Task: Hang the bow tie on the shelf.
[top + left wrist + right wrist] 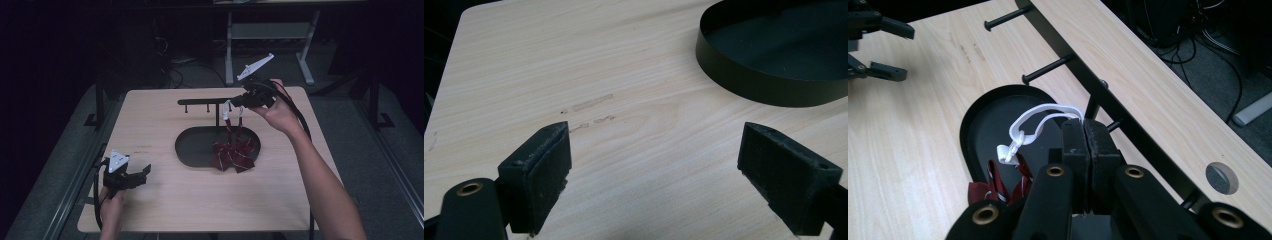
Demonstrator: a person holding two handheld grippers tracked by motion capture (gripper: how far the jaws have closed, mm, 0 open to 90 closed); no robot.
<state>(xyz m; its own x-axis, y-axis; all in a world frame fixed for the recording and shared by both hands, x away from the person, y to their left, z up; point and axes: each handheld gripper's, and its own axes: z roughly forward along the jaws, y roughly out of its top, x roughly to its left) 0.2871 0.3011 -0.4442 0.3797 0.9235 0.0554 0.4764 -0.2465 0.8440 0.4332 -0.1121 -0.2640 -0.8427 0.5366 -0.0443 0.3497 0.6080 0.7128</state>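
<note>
A dark red striped bow tie [233, 155] hangs by its white elastic strap [232, 114] and droops onto the right part of a black oval tray [192, 145]. My right gripper [235, 102] is shut on that strap, just under the right end of the tray's black peg rack [205, 102]. In the right gripper view the jaws [1087, 131] are pressed together on the white strap [1035, 122], with the bow tie [998, 187] below and the rack's pegs [1048, 70] to the upper left. My left gripper [145, 175] is open over bare wood at the front left, holding nothing [654, 165].
The tray's rim [769, 85] lies ahead and right of the left gripper. A round cable hole [1221, 176] sits near the table's far edge. Beyond that edge are cables and a white desk frame [305, 60] on the floor. Bare tabletop [210, 200] spreads across the front.
</note>
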